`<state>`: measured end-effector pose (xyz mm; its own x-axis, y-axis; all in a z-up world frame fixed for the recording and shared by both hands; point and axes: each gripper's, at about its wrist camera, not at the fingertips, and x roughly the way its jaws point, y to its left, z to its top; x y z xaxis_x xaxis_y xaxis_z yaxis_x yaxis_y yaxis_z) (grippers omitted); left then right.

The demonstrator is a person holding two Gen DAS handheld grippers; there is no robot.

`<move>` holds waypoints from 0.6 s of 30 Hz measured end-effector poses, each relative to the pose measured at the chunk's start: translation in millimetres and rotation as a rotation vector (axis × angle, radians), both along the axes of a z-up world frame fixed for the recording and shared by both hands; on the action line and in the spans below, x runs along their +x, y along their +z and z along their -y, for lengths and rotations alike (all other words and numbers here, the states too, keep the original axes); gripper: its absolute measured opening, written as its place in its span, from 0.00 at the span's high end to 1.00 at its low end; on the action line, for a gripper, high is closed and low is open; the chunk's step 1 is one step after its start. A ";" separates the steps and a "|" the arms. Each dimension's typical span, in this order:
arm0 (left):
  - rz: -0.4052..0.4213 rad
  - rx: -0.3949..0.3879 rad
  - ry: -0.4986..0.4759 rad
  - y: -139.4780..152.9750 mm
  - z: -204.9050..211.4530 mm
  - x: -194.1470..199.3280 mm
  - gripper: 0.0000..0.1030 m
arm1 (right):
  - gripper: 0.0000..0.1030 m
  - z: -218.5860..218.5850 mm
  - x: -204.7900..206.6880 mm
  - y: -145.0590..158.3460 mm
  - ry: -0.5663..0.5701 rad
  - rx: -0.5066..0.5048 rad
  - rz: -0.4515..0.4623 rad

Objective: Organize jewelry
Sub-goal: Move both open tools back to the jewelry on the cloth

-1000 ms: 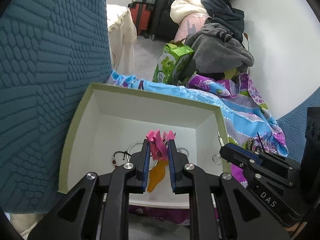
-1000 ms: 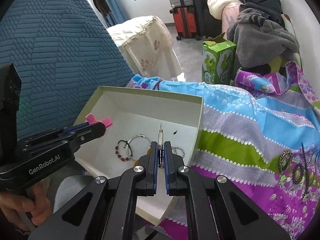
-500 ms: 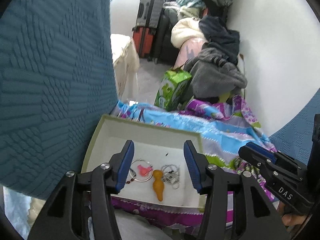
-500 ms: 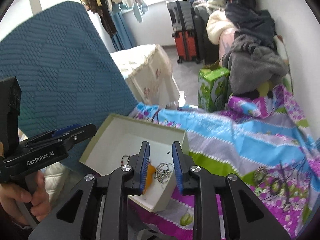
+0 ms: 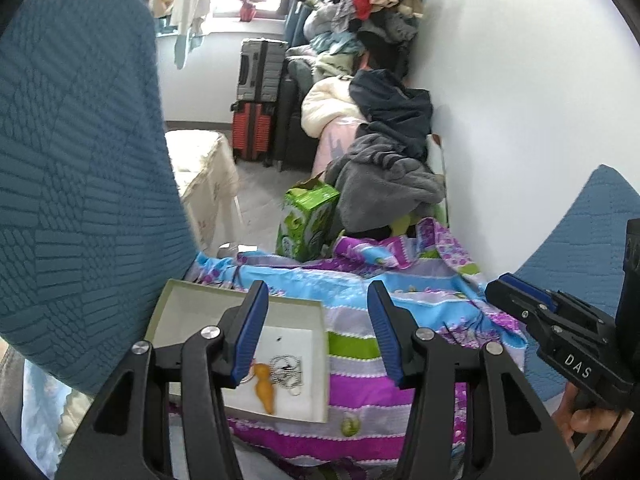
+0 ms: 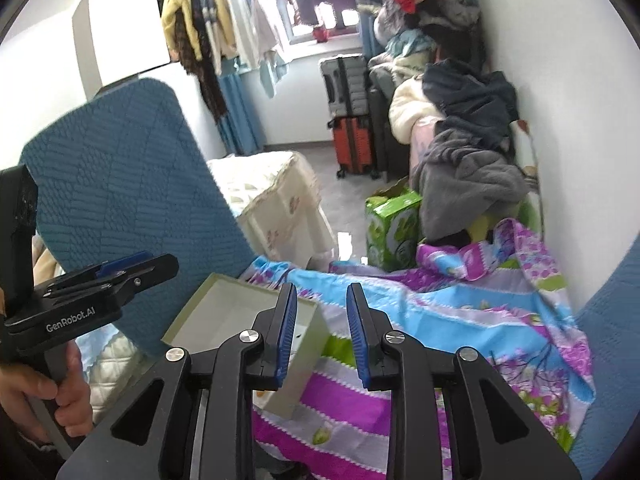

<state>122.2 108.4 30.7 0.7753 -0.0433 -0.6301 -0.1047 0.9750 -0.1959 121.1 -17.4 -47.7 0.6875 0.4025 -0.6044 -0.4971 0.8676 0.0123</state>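
Observation:
A white box with a pale green rim (image 5: pixel 176 290) lies on the colourful bedsheet (image 5: pixel 420 288). In it lie an orange clip (image 5: pixel 266 390) and a tangle of silver chain (image 5: pixel 286 368). My left gripper (image 5: pixel 316 332) is open and empty, held high above and back from the box. My right gripper (image 6: pixel 320 332) is open and empty too, raised above the sheet to the right of the box (image 6: pixel 224 300). Each gripper shows in the other's view, the right one (image 5: pixel 560 332) and the left one (image 6: pixel 100 284).
A teal quilted cushion (image 5: pixel 80 184) stands left of the box, another (image 5: pixel 592 232) at right. A green carton (image 5: pixel 308 216), piled clothes (image 5: pixel 384 176) and suitcases (image 5: pixel 256 112) lie beyond the bed. A white wall (image 5: pixel 520 100) runs along the right.
Both grippers let go of their pieces into the box, opened, and pulled up and back from it. The left jaws opened wider over the last half second.

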 end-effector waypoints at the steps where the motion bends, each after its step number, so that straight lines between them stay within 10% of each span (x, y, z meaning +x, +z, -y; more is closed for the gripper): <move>1: 0.007 0.002 -0.008 1.7 7.0 -0.7 0.49 | 0.77 8.3 -1.7 3.5 -0.010 0.006 0.009; 18: -0.015 -0.046 -0.150 -30.4 110.3 16.5 0.49 | 0.76 140.3 -12.5 5.2 -0.196 0.009 0.072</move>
